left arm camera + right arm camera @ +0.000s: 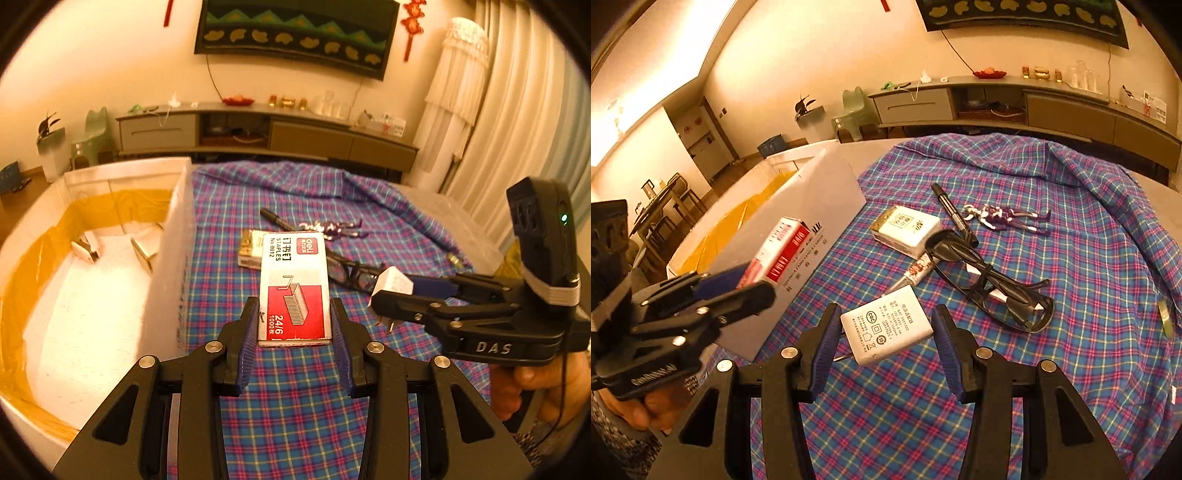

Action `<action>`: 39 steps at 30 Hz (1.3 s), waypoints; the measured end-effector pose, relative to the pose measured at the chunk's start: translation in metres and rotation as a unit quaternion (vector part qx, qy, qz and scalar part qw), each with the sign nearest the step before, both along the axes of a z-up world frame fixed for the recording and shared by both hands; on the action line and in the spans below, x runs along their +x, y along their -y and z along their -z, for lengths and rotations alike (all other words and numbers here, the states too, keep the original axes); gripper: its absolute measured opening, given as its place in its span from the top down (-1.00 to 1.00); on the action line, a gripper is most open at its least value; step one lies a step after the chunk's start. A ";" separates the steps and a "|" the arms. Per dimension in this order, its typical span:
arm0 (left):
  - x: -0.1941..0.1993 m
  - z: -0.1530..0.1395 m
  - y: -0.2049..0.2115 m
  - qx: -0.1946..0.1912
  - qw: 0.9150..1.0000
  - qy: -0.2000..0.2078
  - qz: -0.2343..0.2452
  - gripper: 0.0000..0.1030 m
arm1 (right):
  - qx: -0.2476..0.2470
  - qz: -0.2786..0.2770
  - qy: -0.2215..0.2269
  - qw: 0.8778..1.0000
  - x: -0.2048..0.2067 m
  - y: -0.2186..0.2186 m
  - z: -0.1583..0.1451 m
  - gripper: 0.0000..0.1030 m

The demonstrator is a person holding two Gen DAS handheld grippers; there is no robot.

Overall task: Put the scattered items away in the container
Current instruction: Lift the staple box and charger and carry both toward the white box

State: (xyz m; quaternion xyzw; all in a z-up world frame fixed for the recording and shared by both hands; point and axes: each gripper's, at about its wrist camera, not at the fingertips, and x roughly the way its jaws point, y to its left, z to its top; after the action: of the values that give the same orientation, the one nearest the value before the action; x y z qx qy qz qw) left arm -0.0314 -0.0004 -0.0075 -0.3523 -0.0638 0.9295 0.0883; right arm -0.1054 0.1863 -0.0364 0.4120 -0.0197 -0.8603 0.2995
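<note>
My left gripper (295, 325) is shut on a red and white staples box (293, 288), held above the plaid cloth (295, 398), just right of the container's near wall. The container (173, 240) is a white carton lined with yellow tape. My right gripper (886, 332) is shut on a white power adapter (886, 328), tilted, with its prongs toward me. In the left wrist view the right gripper (391, 291) shows at the right with the adapter (393, 284). The right wrist view shows the left gripper (753, 284) with the staples box (779, 254) beside the carton (812, 206).
On the plaid cloth (1071, 258) lie black glasses (990, 280), a black pen (953, 214), a purple figurine (1004, 216), a white and gold box (908, 229), a small tube (916, 271) and a metal strip (1165, 317). Two small items (86, 247) (146, 251) rest inside the carton.
</note>
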 end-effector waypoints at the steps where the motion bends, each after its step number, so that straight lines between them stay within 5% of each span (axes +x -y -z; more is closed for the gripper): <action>1: 0.002 -0.002 0.003 0.002 1.000 -0.003 -0.001 0.26 | -0.001 0.001 -0.003 1.000 0.001 0.001 -0.002 0.00; 39: 0.043 -0.041 0.086 0.083 0.994 -0.062 -0.031 0.26 | -0.040 0.033 -0.057 0.997 0.079 0.065 -0.068 0.00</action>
State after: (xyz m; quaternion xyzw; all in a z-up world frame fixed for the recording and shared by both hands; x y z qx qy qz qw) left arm 0.0119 -0.0864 0.0335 -0.2832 -0.1463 0.9433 0.0922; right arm -0.0266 0.1214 0.0318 0.3491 -0.0504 -0.8903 0.2881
